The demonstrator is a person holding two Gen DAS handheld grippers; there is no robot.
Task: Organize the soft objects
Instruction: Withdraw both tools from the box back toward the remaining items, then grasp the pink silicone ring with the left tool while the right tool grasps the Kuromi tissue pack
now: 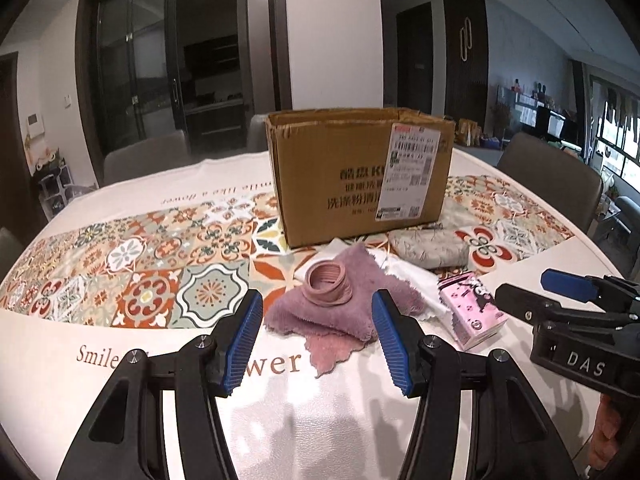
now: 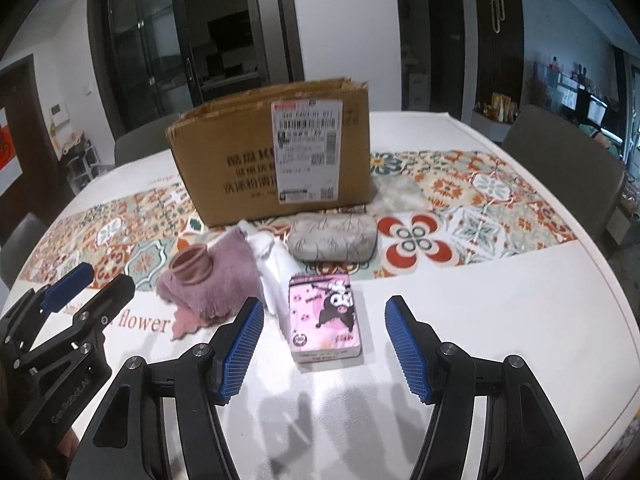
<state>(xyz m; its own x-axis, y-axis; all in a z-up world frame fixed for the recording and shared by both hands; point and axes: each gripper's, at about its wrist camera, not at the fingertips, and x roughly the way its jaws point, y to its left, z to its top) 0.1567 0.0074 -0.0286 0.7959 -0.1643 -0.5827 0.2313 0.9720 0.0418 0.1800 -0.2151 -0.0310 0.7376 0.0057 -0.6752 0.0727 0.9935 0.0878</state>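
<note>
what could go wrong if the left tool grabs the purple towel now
1. The pink ribbed ring sits on top of the purple towel; lifting the towel would likely tip it off and let it roll away.
2. The white cloth lies partly under the towel and may drag along.
3. The right tool is open around the pink tissue pack, close beside the left tool; the two could bump.

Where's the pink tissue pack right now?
The pink tissue pack lies flat on the table, centred ahead of the open right gripper, with the white cloth touching its left side and the grey pouch behind it.
</note>
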